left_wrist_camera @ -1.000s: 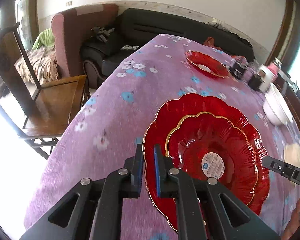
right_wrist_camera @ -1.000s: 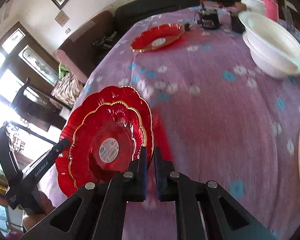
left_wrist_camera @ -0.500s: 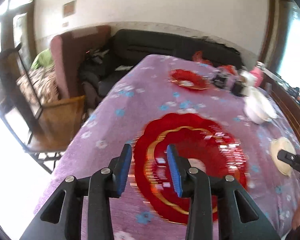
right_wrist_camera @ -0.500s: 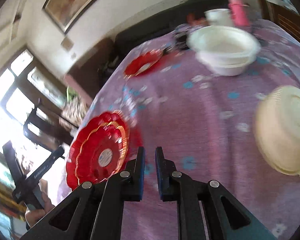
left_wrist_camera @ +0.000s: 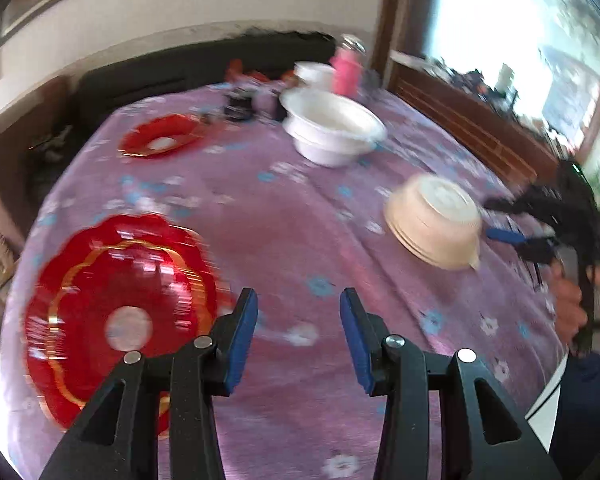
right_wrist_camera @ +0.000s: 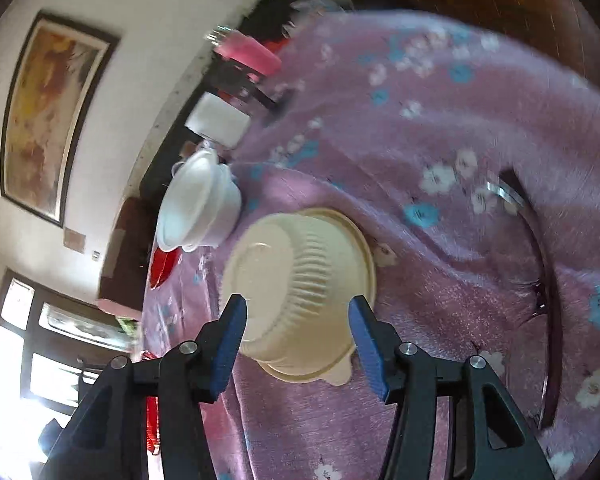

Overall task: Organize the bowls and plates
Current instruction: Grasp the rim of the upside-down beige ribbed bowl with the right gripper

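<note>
Both tongs spread wide: right tongs (right_wrist_camera: pixel 297 330) flanking upturned cream bowl (right_wrist_camera: pixel 300 300) on purple counter (right_wrist_camera: pixel 460 120); left tongs (left_wrist_camera: pixel 296 330) empty beside stacked red plates (left_wrist_camera: pixel 120 316).

Daylight floods in from the window (left_wrist_camera: pixel 520 40) at my upper right, blown out white. My left view smears with motion: the stacked red plates (left_wrist_camera: pixel 116 312) streak badly. In the right view a second window (right_wrist_camera: pixel 24 344) glares at lower left, the tablecloth (right_wrist_camera: pixel 440 128) blurs, and the fisheye bends and darkens every edge.
</note>
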`<action>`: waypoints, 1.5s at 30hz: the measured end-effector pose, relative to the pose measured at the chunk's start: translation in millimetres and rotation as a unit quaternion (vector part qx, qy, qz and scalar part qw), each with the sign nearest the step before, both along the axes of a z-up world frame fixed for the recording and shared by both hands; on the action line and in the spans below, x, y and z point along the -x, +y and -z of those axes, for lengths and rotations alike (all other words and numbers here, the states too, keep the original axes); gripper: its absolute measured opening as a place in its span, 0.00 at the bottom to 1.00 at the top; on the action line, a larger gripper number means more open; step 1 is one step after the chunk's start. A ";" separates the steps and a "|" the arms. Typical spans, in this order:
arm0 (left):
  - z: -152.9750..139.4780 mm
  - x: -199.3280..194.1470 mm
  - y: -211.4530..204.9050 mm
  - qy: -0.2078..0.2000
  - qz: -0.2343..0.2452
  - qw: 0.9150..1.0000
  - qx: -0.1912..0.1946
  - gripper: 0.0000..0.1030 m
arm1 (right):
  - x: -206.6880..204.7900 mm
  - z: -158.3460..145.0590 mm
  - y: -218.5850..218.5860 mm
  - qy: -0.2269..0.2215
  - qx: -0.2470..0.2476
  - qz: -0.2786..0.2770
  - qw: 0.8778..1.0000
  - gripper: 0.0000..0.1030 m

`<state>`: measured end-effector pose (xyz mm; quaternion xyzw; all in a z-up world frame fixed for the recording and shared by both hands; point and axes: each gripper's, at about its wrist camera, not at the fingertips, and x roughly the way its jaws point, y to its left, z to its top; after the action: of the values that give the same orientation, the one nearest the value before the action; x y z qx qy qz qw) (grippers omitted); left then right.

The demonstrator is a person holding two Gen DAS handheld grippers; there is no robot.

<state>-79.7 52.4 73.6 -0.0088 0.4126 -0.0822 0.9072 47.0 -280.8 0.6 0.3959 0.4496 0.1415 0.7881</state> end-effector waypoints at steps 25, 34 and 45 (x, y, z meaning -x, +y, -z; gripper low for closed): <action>11.7 -20.7 -7.4 0.023 0.004 1.000 -0.002 0.47 | -36.9 -106.0 146.4 -0.150 -0.024 -0.179 0.972 0.72; 9.5 -99.0 -20.2 0.064 -0.013 0.996 0.055 0.52 | -67.6 -21.5 65.5 -0.023 0.017 -0.059 0.998 0.72; 51.7 -166.4 -39.7 0.123 -0.009 0.986 0.110 0.57 | -102.6 22.8 39.2 0.028 -0.068 -0.056 0.996 0.89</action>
<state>86.7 12.6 21.9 -0.1221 0.5092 -0.1173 0.8439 149.6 -241.5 -22.2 0.4263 0.4826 0.2048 0.7372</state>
